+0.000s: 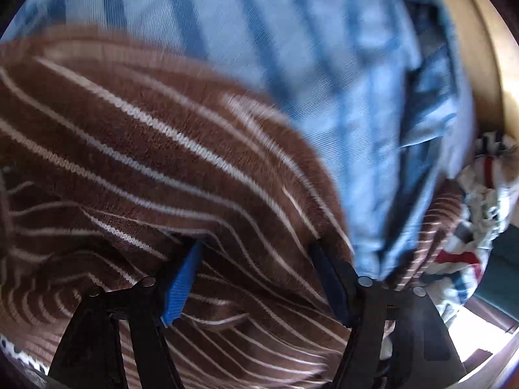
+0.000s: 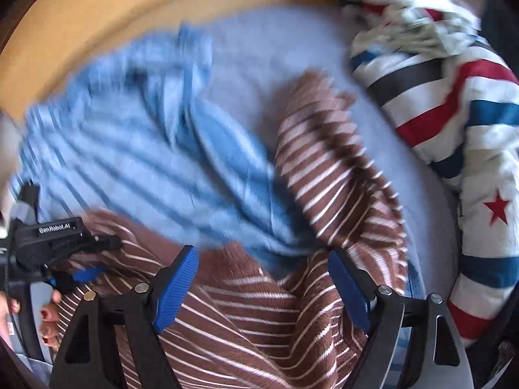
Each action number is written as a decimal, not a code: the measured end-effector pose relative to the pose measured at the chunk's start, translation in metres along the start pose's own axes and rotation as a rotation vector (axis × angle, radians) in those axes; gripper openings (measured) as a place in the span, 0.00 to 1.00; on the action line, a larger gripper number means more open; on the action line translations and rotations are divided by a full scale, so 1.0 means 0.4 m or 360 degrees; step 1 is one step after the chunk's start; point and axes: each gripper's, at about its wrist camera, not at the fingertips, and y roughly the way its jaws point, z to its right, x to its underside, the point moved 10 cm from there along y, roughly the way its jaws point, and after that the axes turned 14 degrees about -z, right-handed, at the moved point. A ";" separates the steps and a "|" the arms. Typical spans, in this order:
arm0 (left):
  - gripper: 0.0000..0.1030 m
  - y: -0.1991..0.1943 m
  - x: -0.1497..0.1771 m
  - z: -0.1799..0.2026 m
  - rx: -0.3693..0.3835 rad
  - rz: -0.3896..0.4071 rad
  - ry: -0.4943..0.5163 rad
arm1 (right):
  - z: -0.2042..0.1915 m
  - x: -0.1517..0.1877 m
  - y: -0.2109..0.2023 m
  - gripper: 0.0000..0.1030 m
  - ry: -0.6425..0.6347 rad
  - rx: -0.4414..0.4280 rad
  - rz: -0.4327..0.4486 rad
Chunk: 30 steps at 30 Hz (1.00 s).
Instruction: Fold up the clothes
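Both fingers (image 2: 347, 287) apart over sweater (image 2: 246, 317)

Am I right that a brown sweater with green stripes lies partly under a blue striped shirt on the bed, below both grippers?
Not quite: the brown sweater has white stripes, not green, as the right wrist view shows. The rest holds: it lies partly under the blue striped shirt on the bed, below both grippers.
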 end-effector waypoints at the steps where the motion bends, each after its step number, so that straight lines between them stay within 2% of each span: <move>1: 0.24 -0.003 0.000 -0.021 0.0042 0.0046 -0.0010 | -0.011 0.013 0.039 0.83 -0.0050 0.0024 -0.0061; 2: 0.15 -0.011 0.006 -0.037 0.0137 0.0054 -0.0015 | -0.022 0.026 0.077 0.83 -0.0099 0.0049 -0.0119; 4: 0.12 -0.027 0.021 -0.065 0.0306 0.0049 -0.0036 | -0.030 0.046 0.133 0.82 -0.0119 0.0091 -0.0131; 5: 0.11 -0.040 0.032 -0.078 0.0375 0.0049 -0.0045 | -0.036 0.050 0.129 0.81 -0.0126 0.0100 -0.0086; 7: 0.11 -0.066 0.045 -0.081 0.0413 0.0089 -0.0007 | -0.048 0.058 0.121 0.42 -0.0140 0.0117 0.0003; 8: 0.10 -0.095 0.049 -0.068 0.0428 0.0152 0.0056 | -0.054 0.061 0.116 0.18 -0.0148 0.0124 0.0048; 9: 0.10 -0.122 0.052 -0.051 0.0447 0.0203 0.0109 | -0.067 0.059 0.089 0.09 -0.0172 0.0101 0.0098; 13: 0.05 -0.282 0.050 0.054 0.0586 0.0443 0.0325 | -0.078 0.009 -0.052 0.08 -0.0186 0.0121 0.0302; 15: 0.05 -0.394 0.046 0.126 0.0606 0.0584 0.0448 | -0.068 -0.036 -0.139 0.08 -0.0142 0.0107 0.0414; 20: 0.05 -0.621 0.012 0.296 0.0756 0.0807 0.0653 | -0.049 -0.204 -0.435 0.07 0.0035 -0.0057 0.0805; 22: 0.05 -0.682 -0.006 0.345 0.0806 0.0905 0.0676 | -0.043 -0.282 -0.570 0.01 0.0107 -0.0020 0.1030; 23: 0.05 -0.710 -0.034 0.367 0.0822 0.0980 0.0636 | -0.042 -0.318 -0.631 0.01 0.0142 0.0019 0.1146; 24: 0.06 -0.707 -0.066 0.380 0.0813 0.0996 0.0574 | -0.031 -0.355 -0.681 0.03 0.0210 -0.0001 0.1255; 25: 0.18 -0.700 -0.099 0.390 0.0801 0.1003 0.0509 | -0.019 -0.388 -0.728 0.06 0.0274 -0.0021 0.1356; 26: 0.48 -0.661 -0.142 0.391 0.0747 0.0912 0.0431 | -0.024 -0.387 -0.694 0.39 0.0266 -0.0059 0.1295; 27: 0.65 -0.614 -0.164 0.387 0.0712 0.0782 0.0385 | -0.030 -0.385 -0.661 0.71 0.0258 -0.0096 0.1234; 28: 0.76 -0.567 -0.181 0.382 0.0681 0.0649 0.0345 | -0.035 -0.382 -0.628 0.75 0.0249 -0.0133 0.1173; 30: 0.76 -0.495 -0.181 0.355 0.0833 0.0470 0.0318 | -0.046 -0.376 -0.563 0.74 0.0233 -0.0207 0.1051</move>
